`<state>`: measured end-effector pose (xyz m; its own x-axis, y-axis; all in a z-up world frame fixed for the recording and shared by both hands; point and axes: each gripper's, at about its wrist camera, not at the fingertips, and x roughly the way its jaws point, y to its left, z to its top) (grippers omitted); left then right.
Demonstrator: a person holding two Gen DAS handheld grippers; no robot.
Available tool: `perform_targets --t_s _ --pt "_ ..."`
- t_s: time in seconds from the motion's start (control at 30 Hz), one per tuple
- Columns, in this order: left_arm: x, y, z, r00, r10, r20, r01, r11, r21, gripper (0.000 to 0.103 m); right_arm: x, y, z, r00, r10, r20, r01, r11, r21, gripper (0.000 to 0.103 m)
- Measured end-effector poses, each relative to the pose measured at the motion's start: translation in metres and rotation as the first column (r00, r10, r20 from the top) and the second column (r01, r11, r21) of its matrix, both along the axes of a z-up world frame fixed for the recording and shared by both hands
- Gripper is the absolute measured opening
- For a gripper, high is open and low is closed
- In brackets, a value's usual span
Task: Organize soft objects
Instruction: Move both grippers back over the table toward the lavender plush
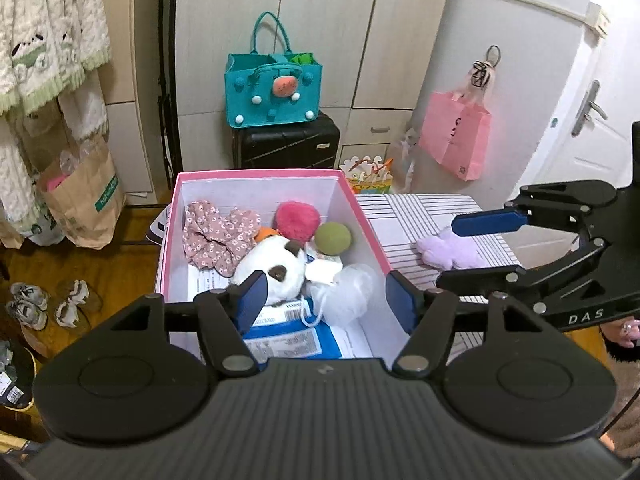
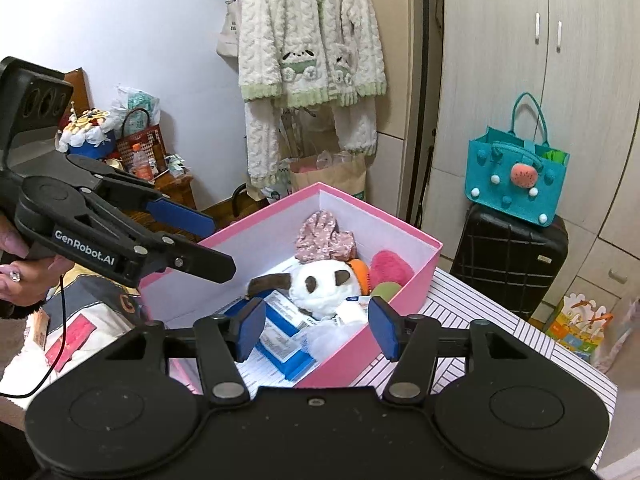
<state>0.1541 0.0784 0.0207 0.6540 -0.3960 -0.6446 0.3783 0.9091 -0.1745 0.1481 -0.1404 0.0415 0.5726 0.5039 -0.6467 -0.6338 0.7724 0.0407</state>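
Close in, the left gripper (image 1: pixel 326 298) hung over the near end of the pink box (image 1: pixel 370 236) with its blue pads spread wide and nothing between them. The right gripper (image 2: pixel 318 328) was likewise spread and empty, held above the box's near corner; seen from the left wrist view, it reached in from the right over the striped table (image 1: pixel 404 216).

Inside the box, blue-and-white packets (image 1: pixel 288 338) lay flat at the near end, with a white mesh pouch (image 1: pixel 346 290) on top of them. Against that rested a white plush toy (image 1: pixel 276 270) with brown patches. Further back sat a green ball (image 1: pixel 333 237) touching a pink fluffy ball (image 1: pixel 297 219), and a floral scrunchie (image 1: pixel 218 236) filled the far left corner.

Outside the box, a lilac plush piece (image 1: pixel 444 250) lay on the striped table, right by the right gripper's blue pad; whether they touched could not be told.

Beyond the table stood a black suitcase (image 1: pixel 286 144) with a teal felt bag (image 1: pixel 272 88) on top. A pink paper bag (image 1: pixel 456 132) hung on the wall to the right, and a brown paper bag (image 1: pixel 82 204) sat on the floor to the left under a fluffy white robe (image 2: pixel 310 52).
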Motion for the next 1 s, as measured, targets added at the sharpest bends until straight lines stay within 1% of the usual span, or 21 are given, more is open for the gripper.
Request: perform_targets --t_s 0.13,0.2,0.27,0.37,0.53,0.6,0.8,1.0 --pt "-0.017 -0.004 0.007 1.000 -0.005 0.010 0.005 1.000 0.008 0.066 -0.018 -0.002 0.008 1.000 0.006 0.023 -0.006 1.000 -0.001 0.064" --pt "-0.025 -0.006 0.010 1.000 -0.012 0.007 0.012 1.000 0.006 0.067 -0.026 -0.004 0.010 1.000 0.008 0.031 -0.008 1.000 -0.001 0.065" --pt "-0.031 -0.009 0.013 1.000 -0.027 0.001 0.027 1.000 0.006 0.070 -0.034 -0.007 0.013 0.999 0.010 0.040 -0.010 1.000 -0.006 0.065" --pt "-0.040 -0.013 0.017 0.999 -0.039 0.000 0.039 0.999 0.014 0.071 -0.046 -0.012 0.017 0.999 0.018 0.050 -0.018 1.000 -0.010 0.065" --pt "-0.057 -0.022 0.025 0.999 -0.051 0.016 0.050 0.997 0.060 0.074 -0.066 -0.024 0.022 0.998 0.025 0.052 -0.025 1.000 -0.007 0.066" --pt "-0.062 -0.026 0.028 0.998 -0.064 0.016 0.063 0.995 0.074 0.074 -0.074 -0.029 0.023 0.998 0.023 0.051 -0.023 1.000 -0.007 0.068" --pt "-0.076 -0.046 0.028 0.993 -0.119 0.009 0.118 0.988 0.104 0.077 -0.093 -0.052 0.019 0.999 -0.015 0.035 0.015 1.000 -0.007 0.071" --pt "-0.082 -0.075 0.021 0.982 -0.187 -0.013 0.187 0.976 0.113 0.078 -0.107 -0.079 0.009 0.998 -0.065 0.026 0.065 0.998 -0.002 0.075"
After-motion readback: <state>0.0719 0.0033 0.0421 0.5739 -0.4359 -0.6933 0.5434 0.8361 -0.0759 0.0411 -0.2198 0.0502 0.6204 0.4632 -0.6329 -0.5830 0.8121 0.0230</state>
